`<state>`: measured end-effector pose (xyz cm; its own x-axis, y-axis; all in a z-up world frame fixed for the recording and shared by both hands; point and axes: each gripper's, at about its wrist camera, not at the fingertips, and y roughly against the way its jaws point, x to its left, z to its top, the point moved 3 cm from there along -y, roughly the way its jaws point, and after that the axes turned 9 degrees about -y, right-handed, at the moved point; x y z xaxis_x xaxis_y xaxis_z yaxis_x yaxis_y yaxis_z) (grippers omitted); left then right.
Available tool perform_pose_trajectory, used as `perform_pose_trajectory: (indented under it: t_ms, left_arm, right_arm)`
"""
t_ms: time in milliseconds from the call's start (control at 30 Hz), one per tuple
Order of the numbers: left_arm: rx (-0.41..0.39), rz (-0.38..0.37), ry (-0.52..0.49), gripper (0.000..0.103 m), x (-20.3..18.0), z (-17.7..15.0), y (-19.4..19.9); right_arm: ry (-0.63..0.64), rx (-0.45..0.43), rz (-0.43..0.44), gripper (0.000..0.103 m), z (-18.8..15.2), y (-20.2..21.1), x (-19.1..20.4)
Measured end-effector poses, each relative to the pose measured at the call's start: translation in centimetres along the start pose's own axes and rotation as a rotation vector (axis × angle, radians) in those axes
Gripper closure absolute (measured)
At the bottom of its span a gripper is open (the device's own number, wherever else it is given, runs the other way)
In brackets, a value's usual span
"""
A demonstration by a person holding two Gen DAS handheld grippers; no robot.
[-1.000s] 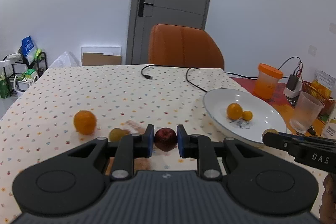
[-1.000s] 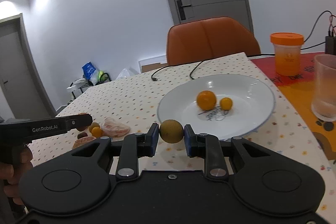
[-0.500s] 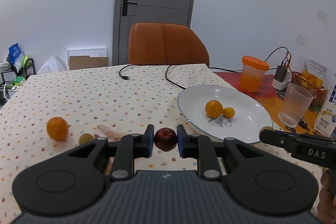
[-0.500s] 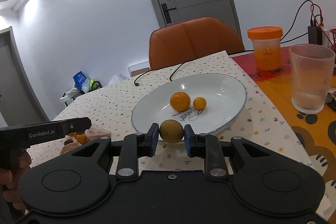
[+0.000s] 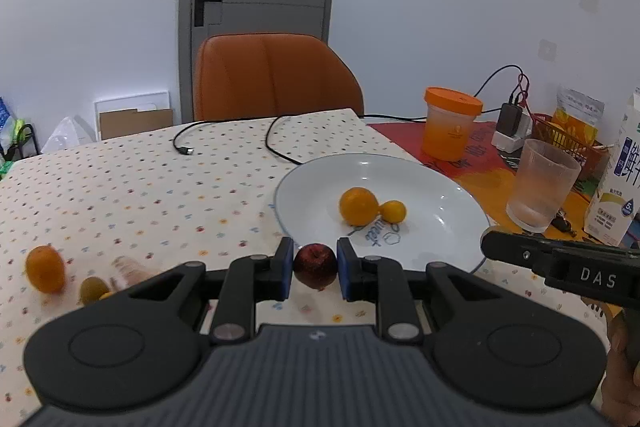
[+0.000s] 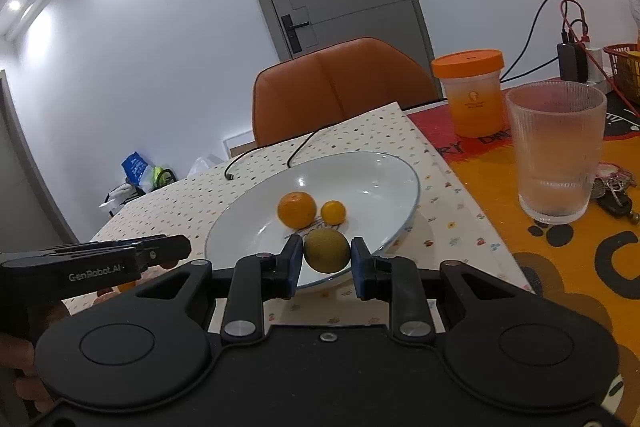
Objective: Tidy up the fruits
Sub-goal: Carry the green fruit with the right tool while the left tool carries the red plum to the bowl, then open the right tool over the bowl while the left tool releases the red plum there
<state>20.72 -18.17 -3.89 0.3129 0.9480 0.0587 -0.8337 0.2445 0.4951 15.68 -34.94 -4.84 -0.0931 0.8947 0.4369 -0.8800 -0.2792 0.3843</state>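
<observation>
Two grippers loaded: left gripper apple, right gripper kiwi.

Both grippers have closed in on the white plate over the past second. In the right gripper, the green-brown fruit now hangs over the plate's near rim; the left gripper, carrying the dark red fruit, has swung rightward, the plate now just ahead of its fingertips.

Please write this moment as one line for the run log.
left hand-held gripper: shut on red apple | right hand-held gripper: shut on green fruit | plate: two orange fruits
</observation>
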Motion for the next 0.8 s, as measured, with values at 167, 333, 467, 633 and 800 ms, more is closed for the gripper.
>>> perform_pose_trajectory:
  t_ms: [167, 333, 467, 633, 800]
  left_arm:
    - [0.008, -0.015, -0.007, 0.082, -0.7, 0.5, -1.2]
    - [0.024, -0.033, -0.023, 0.081, -1.5, 0.9, -2.4]
    - [0.038, -0.034, -0.034, 0.078, -1.5, 0.9, -2.9]
    - [0.066, -0.021, -0.014, 0.077, -0.4, 0.3, -3.1]
    - [0.069, -0.017, 0.007, 0.069, 0.5, 0.0, -2.5]
  right_arm:
    - [-0.029, 0.014, 0.025, 0.079, 0.4, -0.4, -0.4]
    - [-0.034, 0.022, 0.023, 0.079, 0.4, -1.1, -0.5]
    - [-0.042, 0.03, 0.021, 0.078, 0.4, -1.6, -0.6]
    - [-0.036, 0.005, 0.015, 0.067, 0.6, -1.5, -0.1]
    - [-0.036, 0.003, 0.004, 0.057, 0.5, -1.2, 0.2]
